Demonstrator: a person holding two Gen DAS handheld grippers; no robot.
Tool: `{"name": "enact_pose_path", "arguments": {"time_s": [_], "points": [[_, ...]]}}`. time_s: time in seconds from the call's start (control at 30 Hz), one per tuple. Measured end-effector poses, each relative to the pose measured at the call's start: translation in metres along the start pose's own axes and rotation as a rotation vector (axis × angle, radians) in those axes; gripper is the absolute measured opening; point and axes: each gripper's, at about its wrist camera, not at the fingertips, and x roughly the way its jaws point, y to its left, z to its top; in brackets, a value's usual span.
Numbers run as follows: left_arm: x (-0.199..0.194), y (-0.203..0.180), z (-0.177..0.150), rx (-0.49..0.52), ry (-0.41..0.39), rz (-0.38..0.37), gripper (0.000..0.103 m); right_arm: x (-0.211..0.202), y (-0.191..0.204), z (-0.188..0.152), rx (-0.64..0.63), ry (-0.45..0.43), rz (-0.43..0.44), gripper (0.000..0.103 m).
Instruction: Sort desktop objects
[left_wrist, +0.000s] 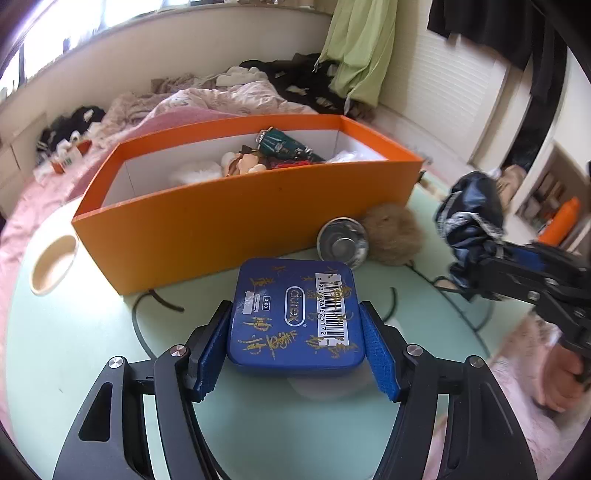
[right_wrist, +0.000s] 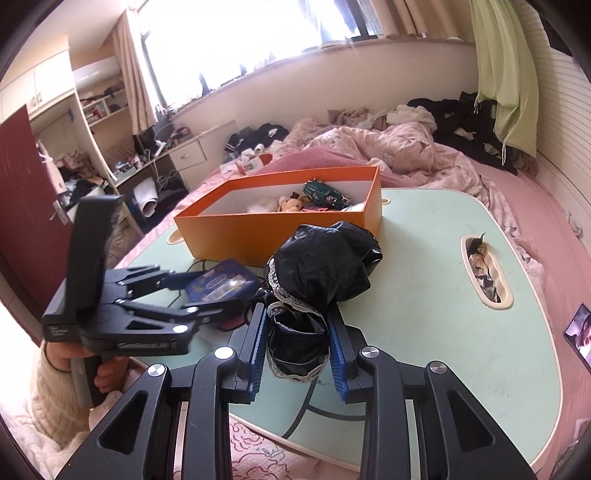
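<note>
My left gripper (left_wrist: 297, 345) is shut on a blue square tin (left_wrist: 295, 317) with gold writing, held just above the pale green table (left_wrist: 92, 332). It also shows in the right wrist view (right_wrist: 218, 286). My right gripper (right_wrist: 297, 349) is shut on a bundle of black shiny cloth with lace trim (right_wrist: 321, 273), lifted over the table; the cloth shows at right in the left wrist view (left_wrist: 471, 229). An orange box (left_wrist: 236, 214) stands behind, holding a green toy car (left_wrist: 284, 144), a small doll (left_wrist: 245, 162) and other bits.
A silver round cap (left_wrist: 343, 242) and a brown fluffy ball (left_wrist: 393, 232) lie against the box front. A black cord (left_wrist: 155, 299) runs on the table. The table has a cup hole (left_wrist: 53, 264) and a slot (right_wrist: 485, 273). A cluttered pink bed (right_wrist: 406, 147) surrounds it.
</note>
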Motion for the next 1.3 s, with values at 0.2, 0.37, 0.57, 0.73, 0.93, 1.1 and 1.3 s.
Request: {"name": "enact_pose_path", "arguments": {"time_s": [0.2,0.37,0.57,0.73,0.93,1.1,1.3], "points": [[-0.037,0.004,0.003,-0.034,-0.113,-0.043,0.067,-0.002,0.009,0.019,-0.036,-0.034,-0.006,0.029],[-0.062,0.003,0.039,-0.016,-0.215,-0.006,0.067,0.003,0.015,0.057,-0.053,-0.074,-0.011,0.029],[-0.041,0.020,0.086,-0.060,-0.235,0.049,0.067,0.040,0.013,0.109,-0.047,-0.069,-0.042,0.031],[-0.006,0.037,0.101,-0.113,-0.178,0.098,0.067,0.086,0.000,0.119,-0.017,0.013,-0.096,0.044],[-0.020,0.044,0.084,-0.141,-0.269,0.066,0.082,0.078,-0.007,0.106,0.015,-0.017,-0.066,0.061],[-0.040,0.035,0.071,-0.096,-0.303,0.075,0.082,0.048,0.005,0.093,-0.027,-0.077,-0.076,0.071],[-0.056,0.018,0.037,-0.068,-0.261,0.076,0.082,0.021,0.022,0.056,-0.092,-0.065,-0.095,0.084]]}}
